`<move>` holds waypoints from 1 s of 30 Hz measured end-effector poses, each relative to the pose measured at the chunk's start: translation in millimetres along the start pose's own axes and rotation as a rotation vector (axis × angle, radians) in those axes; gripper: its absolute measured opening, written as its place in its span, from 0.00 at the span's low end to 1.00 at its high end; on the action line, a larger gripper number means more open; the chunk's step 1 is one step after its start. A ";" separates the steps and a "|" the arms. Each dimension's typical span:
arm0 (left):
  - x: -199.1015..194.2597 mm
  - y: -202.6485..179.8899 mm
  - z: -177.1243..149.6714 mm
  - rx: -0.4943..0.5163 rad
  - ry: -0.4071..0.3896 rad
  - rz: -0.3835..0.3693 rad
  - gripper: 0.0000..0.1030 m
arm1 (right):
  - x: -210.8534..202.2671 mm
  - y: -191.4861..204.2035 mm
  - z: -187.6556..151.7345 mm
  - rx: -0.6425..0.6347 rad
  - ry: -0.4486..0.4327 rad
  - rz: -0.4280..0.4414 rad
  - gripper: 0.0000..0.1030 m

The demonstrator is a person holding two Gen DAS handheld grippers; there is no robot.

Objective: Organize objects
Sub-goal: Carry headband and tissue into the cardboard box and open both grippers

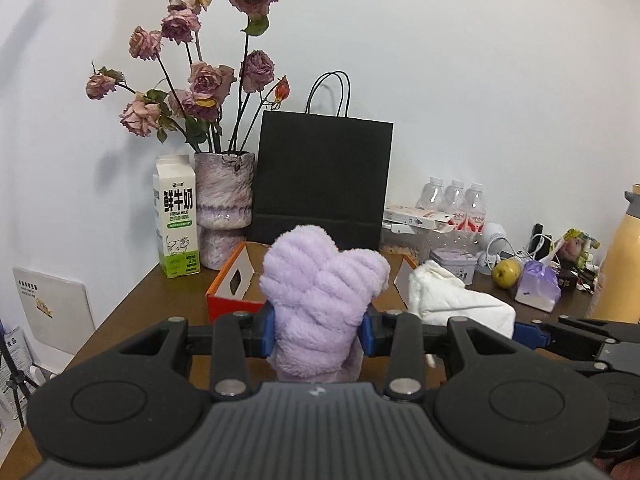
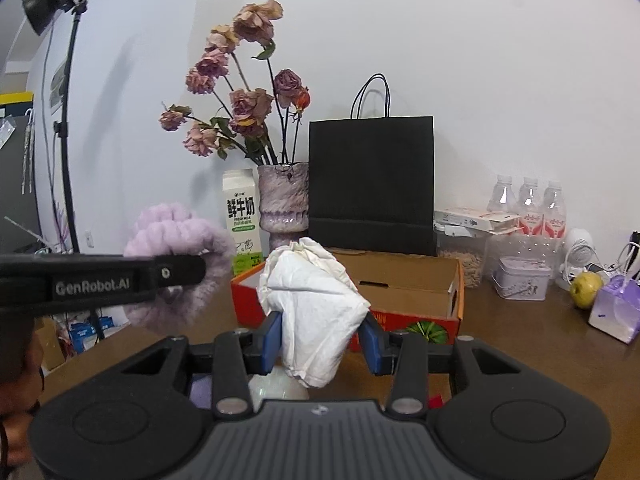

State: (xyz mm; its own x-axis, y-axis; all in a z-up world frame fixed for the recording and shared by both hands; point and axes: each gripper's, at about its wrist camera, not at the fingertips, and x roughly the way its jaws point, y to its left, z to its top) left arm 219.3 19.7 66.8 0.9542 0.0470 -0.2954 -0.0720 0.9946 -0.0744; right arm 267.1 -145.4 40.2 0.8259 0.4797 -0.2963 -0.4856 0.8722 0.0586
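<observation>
My left gripper [image 1: 319, 330] is shut on a fluffy purple headband [image 1: 320, 292] and holds it up in front of an open orange cardboard box [image 1: 230, 286]. My right gripper [image 2: 322, 342] is shut on a crumpled white cloth [image 2: 316, 304] and holds it above the table, just before the same box [image 2: 404, 292]. In the right wrist view the left gripper's arm [image 2: 100, 280] and the purple headband [image 2: 176, 264] show at the left. In the left wrist view the white cloth [image 1: 452, 300] shows at the right.
Against the wall stand a milk carton [image 1: 176, 216], a vase of dried roses [image 1: 224, 208] and a black paper bag [image 1: 322, 176]. To the right are water bottles [image 2: 528, 208], a tin [image 2: 520, 278], a green apple [image 2: 586, 288], a purple pouch [image 2: 616, 308] and a yellow flask [image 1: 622, 256].
</observation>
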 end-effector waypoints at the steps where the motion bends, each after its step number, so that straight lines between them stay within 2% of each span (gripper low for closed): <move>1: 6.4 0.3 2.2 -0.004 0.002 0.000 0.38 | 5.6 -0.8 3.0 0.007 -0.002 0.000 0.39; 10: 61.8 7.2 29.2 -0.040 -0.009 0.021 0.38 | 59.5 -10.9 28.3 0.044 -0.009 0.005 0.39; 13: 76.1 12.7 38.1 -0.063 -0.026 0.033 0.38 | 74.9 -21.8 33.3 0.067 0.012 0.007 0.39; 19: 103.5 26.2 55.1 -0.103 -0.045 0.040 0.38 | 99.1 -40.8 50.4 0.115 0.001 0.015 0.39; 23: 125.2 34.3 62.8 -0.122 -0.032 0.022 0.38 | 116.6 -52.9 62.0 0.157 -0.007 0.032 0.39; 30: 166.0 46.5 69.6 -0.131 0.008 0.017 0.38 | 155.2 -65.7 71.8 0.142 0.028 0.031 0.39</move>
State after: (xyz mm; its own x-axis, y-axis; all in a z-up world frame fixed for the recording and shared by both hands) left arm 394.5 80.2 80.6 0.9502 0.0626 -0.3052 -0.1261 0.9731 -0.1930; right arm 447.7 -121.4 58.9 0.8021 0.5052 -0.3185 -0.4634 0.8629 0.2017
